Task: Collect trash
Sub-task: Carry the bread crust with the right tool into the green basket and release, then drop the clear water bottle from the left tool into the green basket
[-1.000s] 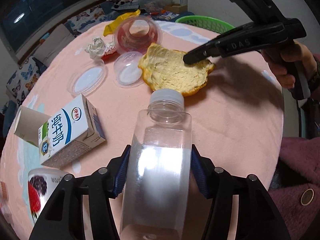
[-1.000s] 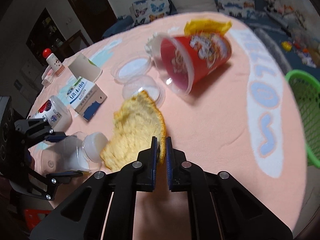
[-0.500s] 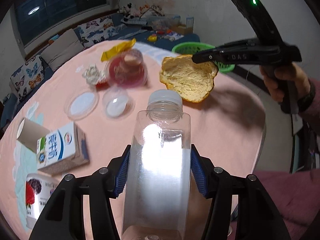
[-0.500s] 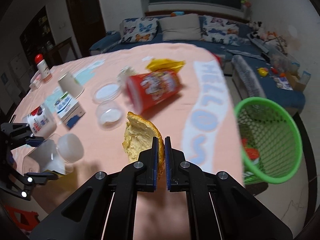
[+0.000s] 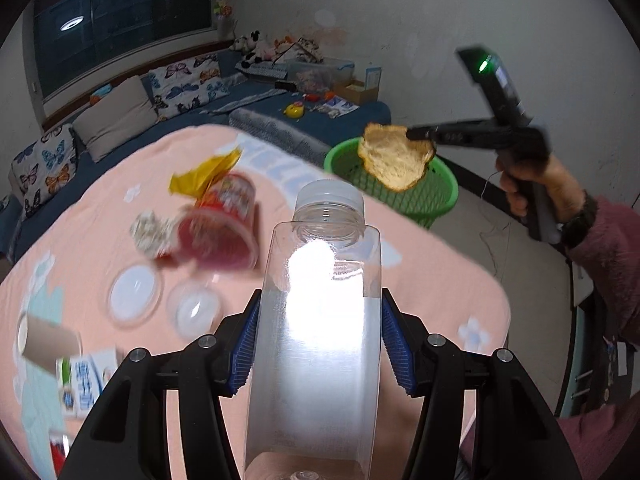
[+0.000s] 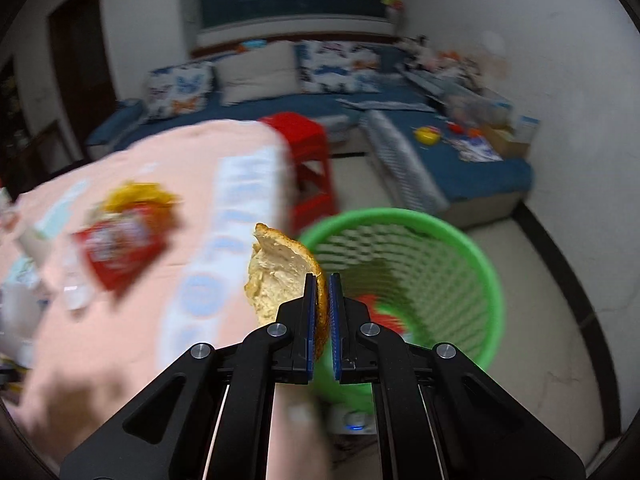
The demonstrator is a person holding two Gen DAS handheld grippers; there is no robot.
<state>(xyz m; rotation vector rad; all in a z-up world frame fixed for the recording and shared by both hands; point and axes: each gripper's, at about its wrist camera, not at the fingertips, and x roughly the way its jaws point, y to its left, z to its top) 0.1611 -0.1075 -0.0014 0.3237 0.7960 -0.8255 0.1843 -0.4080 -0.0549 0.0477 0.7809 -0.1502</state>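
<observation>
now peel (image 6: 276,276) above green basket (image 6: 472,248)

Ahead of right gripper (image 6: 319,276): green basket (image 6: 460,240), mouth unobstructed.
Left of it: table edge (image 6: 276,152), red stool (image 6: 308,160).

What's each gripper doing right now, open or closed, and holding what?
Left gripper: closed on the clear plastic bottle.
Right gripper: closed on the orange peel, near the green basket.
</observation>
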